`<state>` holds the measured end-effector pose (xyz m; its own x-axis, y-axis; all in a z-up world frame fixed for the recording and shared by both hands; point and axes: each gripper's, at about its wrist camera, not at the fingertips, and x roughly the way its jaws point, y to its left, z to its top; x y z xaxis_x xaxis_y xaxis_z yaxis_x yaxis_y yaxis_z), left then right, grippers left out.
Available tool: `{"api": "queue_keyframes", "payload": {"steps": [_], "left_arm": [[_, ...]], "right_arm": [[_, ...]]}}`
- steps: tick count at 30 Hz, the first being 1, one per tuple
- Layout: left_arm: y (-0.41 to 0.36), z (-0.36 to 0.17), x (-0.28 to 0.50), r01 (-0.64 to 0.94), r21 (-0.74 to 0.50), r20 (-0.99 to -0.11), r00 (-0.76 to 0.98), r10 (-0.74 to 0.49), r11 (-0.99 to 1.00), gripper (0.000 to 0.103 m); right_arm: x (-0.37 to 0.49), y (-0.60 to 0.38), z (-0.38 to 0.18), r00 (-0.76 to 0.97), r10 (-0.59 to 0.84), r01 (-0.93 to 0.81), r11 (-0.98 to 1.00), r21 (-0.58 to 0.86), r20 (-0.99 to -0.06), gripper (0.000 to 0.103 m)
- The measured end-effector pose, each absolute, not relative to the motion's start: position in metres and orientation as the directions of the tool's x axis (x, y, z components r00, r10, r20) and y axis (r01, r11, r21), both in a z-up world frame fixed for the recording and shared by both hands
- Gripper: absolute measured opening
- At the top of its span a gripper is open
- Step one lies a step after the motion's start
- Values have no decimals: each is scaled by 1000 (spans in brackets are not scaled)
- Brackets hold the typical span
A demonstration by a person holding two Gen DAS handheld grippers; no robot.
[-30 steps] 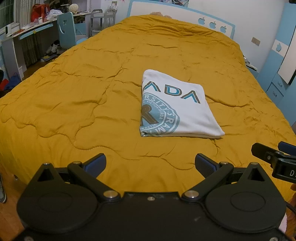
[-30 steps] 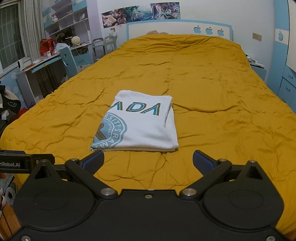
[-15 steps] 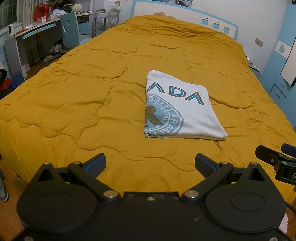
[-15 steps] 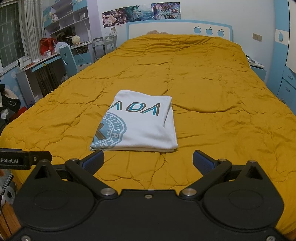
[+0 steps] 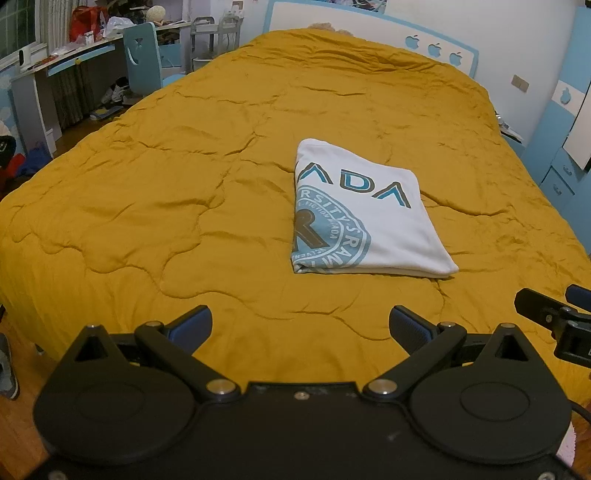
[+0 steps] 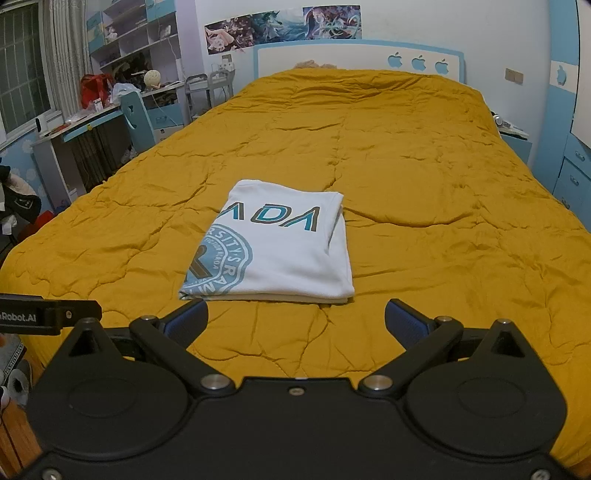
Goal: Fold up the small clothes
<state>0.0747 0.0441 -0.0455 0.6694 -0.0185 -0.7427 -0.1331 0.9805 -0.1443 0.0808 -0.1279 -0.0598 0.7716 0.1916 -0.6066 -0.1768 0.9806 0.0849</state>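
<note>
Left tool (image 5: 300,325) spread, empty | right tool (image 6: 296,320) spread, empty | folded white T-shirt (image 6: 273,251) on mustard quilt (image 6: 406,177), unobstructed | posters (image 6: 282,22) only in right view

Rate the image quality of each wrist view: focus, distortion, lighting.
Left wrist view: sharp on the shirt, fisheye bends the quilt edges, warm indoor light, soft shadows. Right wrist view: shirt print equally crisp, headboard bowed by the lens, dark window, no glare.
</note>
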Motion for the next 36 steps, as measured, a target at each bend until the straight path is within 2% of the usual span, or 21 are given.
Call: {"api": "queue_keyframes", "payload": {"steps": [36], "left_arm": [[37,-46,70,-125,-126,-740,673,-10,984,103]], "right_arm": [[79,-128,-60,768,188,-176,981,81,-612,103]]}}
